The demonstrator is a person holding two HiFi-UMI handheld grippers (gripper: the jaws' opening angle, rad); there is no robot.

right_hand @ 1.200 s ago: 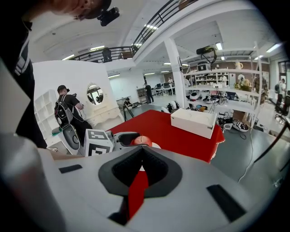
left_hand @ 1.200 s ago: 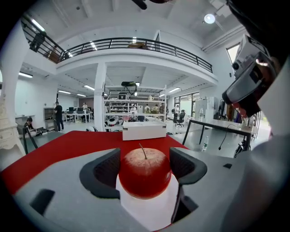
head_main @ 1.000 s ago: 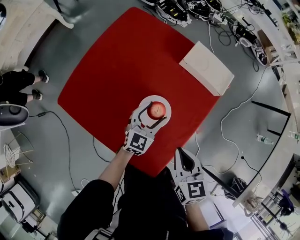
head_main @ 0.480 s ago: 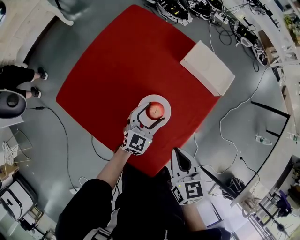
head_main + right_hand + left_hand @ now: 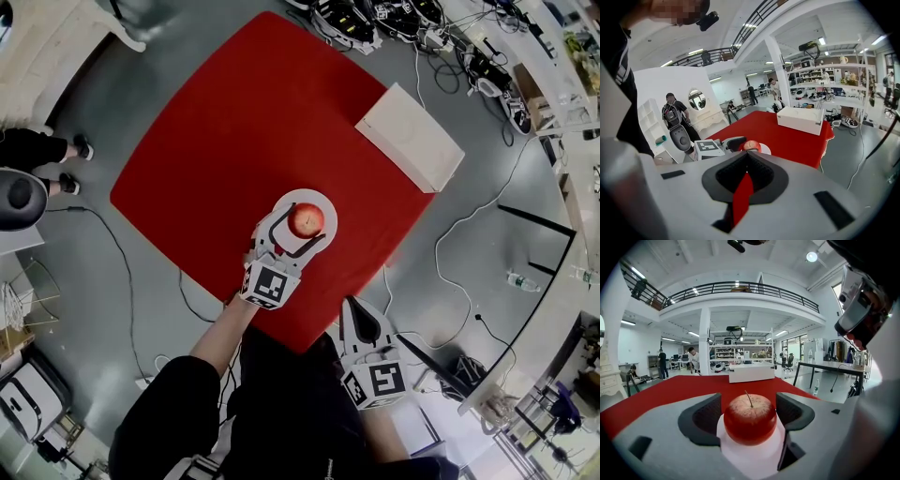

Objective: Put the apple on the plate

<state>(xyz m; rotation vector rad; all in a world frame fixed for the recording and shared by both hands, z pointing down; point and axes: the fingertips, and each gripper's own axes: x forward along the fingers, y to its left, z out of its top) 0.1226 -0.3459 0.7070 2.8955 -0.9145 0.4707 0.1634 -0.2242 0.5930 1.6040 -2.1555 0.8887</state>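
Left tongs (image 5: 298, 232) barely shifted, released around smooth round apple (image 5: 306, 219) on plate (image 5: 305, 194); right tongs (image 5: 747, 157) clenched.

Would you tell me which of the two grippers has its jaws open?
The left gripper, jaws apart around the red apple; the right gripper is shut.

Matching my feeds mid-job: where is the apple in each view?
Head view: apple near centre, small.
Left gripper view: apple low centre, large.
Right gripper view: apple just below centre, tiny.
Shared landmark: the white box, beyond the apple in all three.
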